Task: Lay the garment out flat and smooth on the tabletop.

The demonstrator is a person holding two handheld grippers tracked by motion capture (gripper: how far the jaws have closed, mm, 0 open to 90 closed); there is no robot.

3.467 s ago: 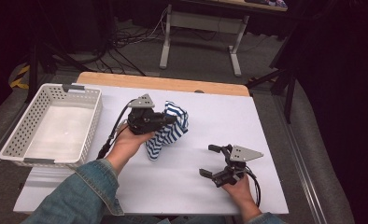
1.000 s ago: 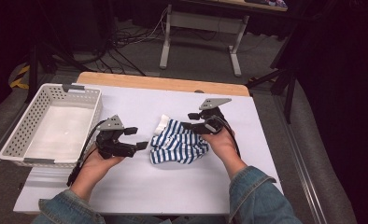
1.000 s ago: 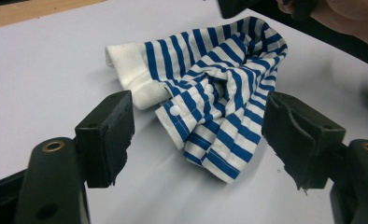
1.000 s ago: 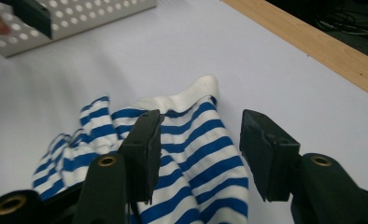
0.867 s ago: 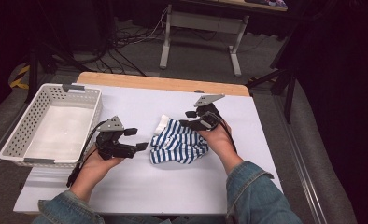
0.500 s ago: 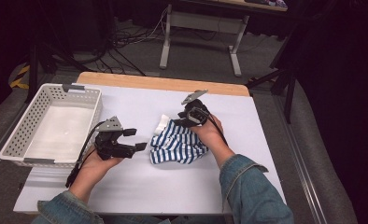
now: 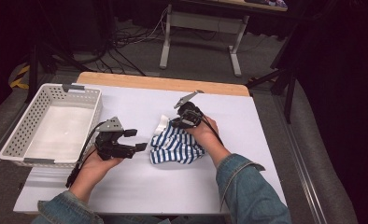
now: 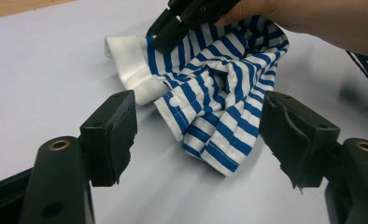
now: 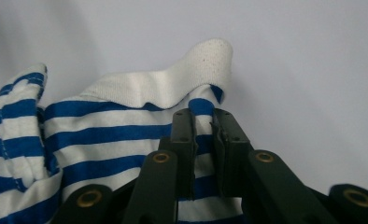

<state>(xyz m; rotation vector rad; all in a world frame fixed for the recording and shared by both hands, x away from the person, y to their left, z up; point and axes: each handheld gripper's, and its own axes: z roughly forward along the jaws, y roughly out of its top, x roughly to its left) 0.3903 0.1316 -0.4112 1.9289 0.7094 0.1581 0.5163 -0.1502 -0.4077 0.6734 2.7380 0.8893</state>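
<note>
Fingers (image 9: 187, 135) of your right gripper (image 9: 203, 121), just closing, pinch the striped shirt (image 7: 176, 147) mid-frame by a thin fold; it may slip. Left gripper (image 8: 198, 135) gapes empty.

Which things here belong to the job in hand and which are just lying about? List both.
In the job:
- striped shirt, crumpled on the table
- right claw, just closed on a fold near the white collar
- left claw, open, facing the shirt without touching it

Lying about:
- white basket at the table's left
- cables on the floor
</note>
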